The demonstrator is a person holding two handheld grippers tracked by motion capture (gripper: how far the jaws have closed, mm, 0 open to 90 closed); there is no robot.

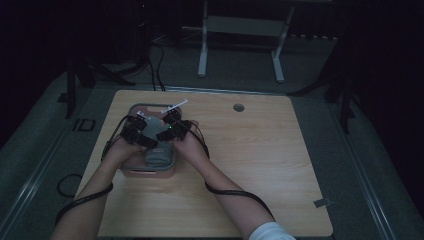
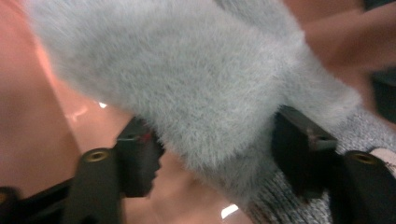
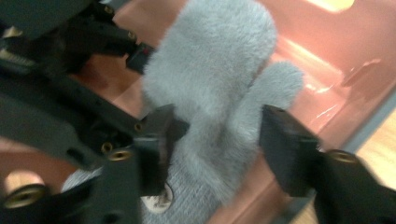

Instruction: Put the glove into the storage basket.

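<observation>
A grey fluffy mitten [image 1: 156, 157] with a knit cuff lies in a pink bin [image 1: 150, 173] on the left of the wooden table. Both grippers hang over the bin, close together. In the left gripper view the mitten [image 2: 196, 84] spans the gap of my left gripper [image 2: 215, 154], whose jaws stand wide apart with the fur brushing both. My right gripper [image 3: 217, 140] is open around the mitten's thumb side [image 3: 210, 70], with a gap at the right-hand jaw. The left gripper [image 3: 93, 37] shows at the upper left there, one tip against the fur.
The bin's pink walls [image 3: 327, 70] close in around the mitten. The wooden tabletop [image 1: 250, 165] stretches to the right of the bin, with a cable hole [image 1: 238, 107] near the far edge. A white table frame [image 1: 202, 50] stands on the floor beyond.
</observation>
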